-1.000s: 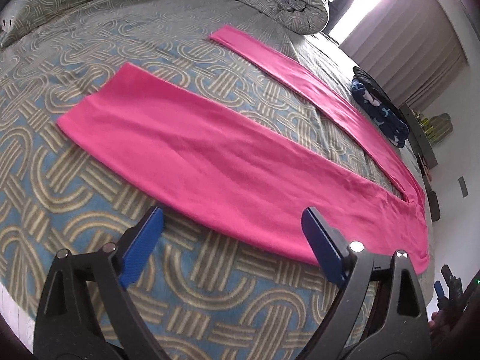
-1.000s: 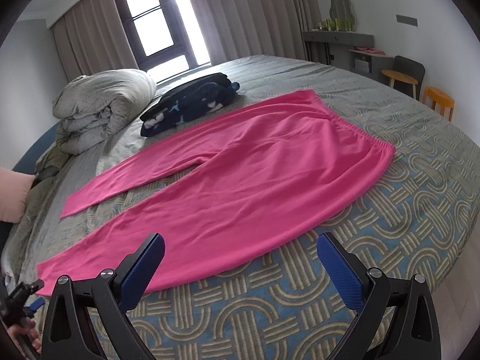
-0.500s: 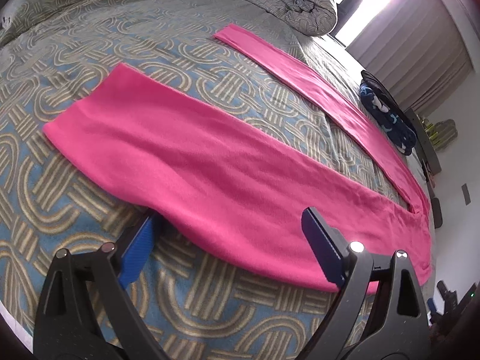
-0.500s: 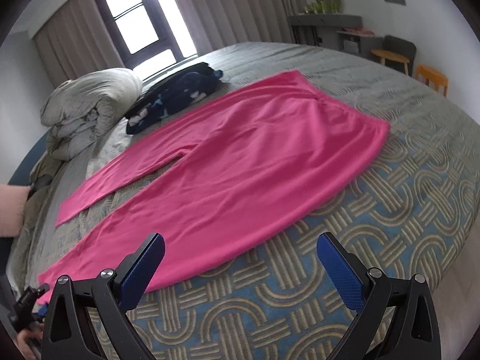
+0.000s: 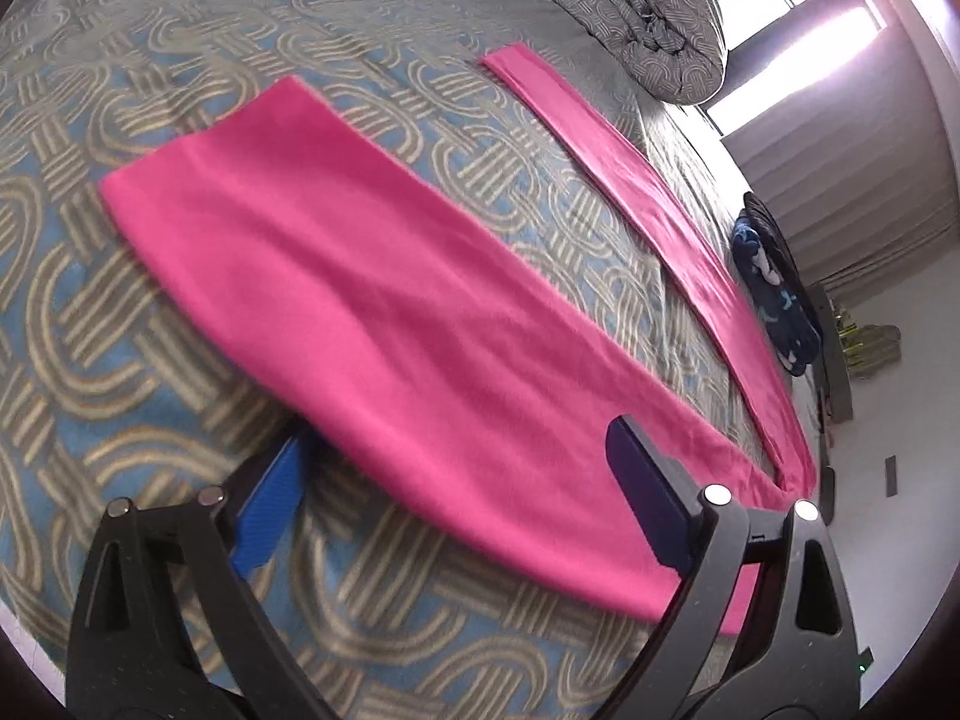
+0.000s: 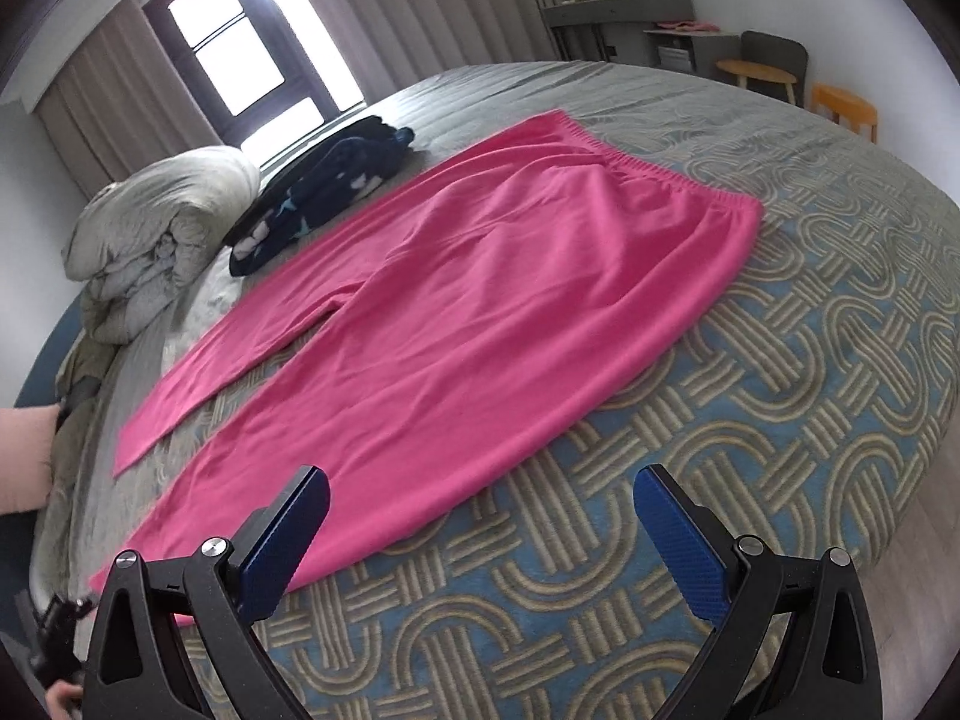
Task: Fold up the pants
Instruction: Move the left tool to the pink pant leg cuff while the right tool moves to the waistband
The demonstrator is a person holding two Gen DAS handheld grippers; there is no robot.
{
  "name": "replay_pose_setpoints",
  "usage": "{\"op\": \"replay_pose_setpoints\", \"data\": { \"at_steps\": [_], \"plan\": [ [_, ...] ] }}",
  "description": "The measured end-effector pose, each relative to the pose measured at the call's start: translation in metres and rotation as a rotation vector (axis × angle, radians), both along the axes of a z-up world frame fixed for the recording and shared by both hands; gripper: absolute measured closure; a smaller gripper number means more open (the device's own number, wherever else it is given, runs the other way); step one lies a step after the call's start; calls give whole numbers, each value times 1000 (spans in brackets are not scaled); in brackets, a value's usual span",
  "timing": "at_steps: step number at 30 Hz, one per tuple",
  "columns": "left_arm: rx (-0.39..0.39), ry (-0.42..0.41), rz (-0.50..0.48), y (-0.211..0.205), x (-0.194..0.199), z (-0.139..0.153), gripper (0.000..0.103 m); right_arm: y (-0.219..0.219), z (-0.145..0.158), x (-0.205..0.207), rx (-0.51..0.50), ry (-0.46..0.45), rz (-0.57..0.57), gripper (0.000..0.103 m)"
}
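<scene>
Bright pink pants (image 6: 480, 324) lie flat on the patterned bed, legs spread apart, elastic waistband (image 6: 654, 171) at the far right. In the left wrist view the near leg (image 5: 384, 312) stretches across the middle and the far leg (image 5: 648, 204) runs behind it. My left gripper (image 5: 462, 480) is open low over the near leg's front edge, its left fingertip tucked under the cloth's edge. My right gripper (image 6: 480, 531) is open, empty, just in front of the near leg's edge below the hip.
A rolled grey duvet (image 6: 162, 222) and a dark blue patterned garment (image 6: 324, 192) lie at the bed's far side. The bedspread (image 6: 780, 396) extends bare to the right. A desk, chair and orange stool (image 6: 840, 102) stand by the wall.
Both grippers have moved closer to the pants and lower. The left fingertip has slid to the near leg's edge. The right gripper has neared the front hem.
</scene>
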State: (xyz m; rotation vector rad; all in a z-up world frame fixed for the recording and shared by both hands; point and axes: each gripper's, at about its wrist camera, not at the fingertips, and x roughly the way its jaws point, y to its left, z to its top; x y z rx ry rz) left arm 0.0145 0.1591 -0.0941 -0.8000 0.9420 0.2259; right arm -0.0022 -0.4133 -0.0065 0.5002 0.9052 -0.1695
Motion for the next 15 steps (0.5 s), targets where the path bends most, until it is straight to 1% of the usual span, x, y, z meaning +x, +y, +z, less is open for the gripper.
{"op": "replay_pose_setpoints", "data": {
  "at_steps": [2, 4, 7, 9, 11, 13, 14, 15],
  "plan": [
    [16, 4, -2, -2, 7, 0, 5, -5, -3, 1, 28, 3, -14, 0],
    [31, 3, 4, -3, 11, 0, 5, -18, -8, -2, 98, 7, -55, 0],
    [60, 8, 2, -5, 17, 1, 5, -46, -16, -7, 207, 3, -137, 0],
    [65, 6, 8, -4, 18, 1, 5, -70, -21, -12, 273, 16, -226, 0],
    [65, 1, 16, -2, 18, 1, 6, -90, -27, -15, 342, 17, -287, 0],
    [64, -6, 25, 0, 17, 1, 11, -111, -33, -14, 420, -21, -321, 0],
    [68, -6, 28, 1, 16, 1, 14, -119, -33, -13, 438, -35, -332, 0],
    [73, -5, 28, 1, 15, 1, 20, -128, -34, -10, 441, -52, -345, 0]
  ]
}}
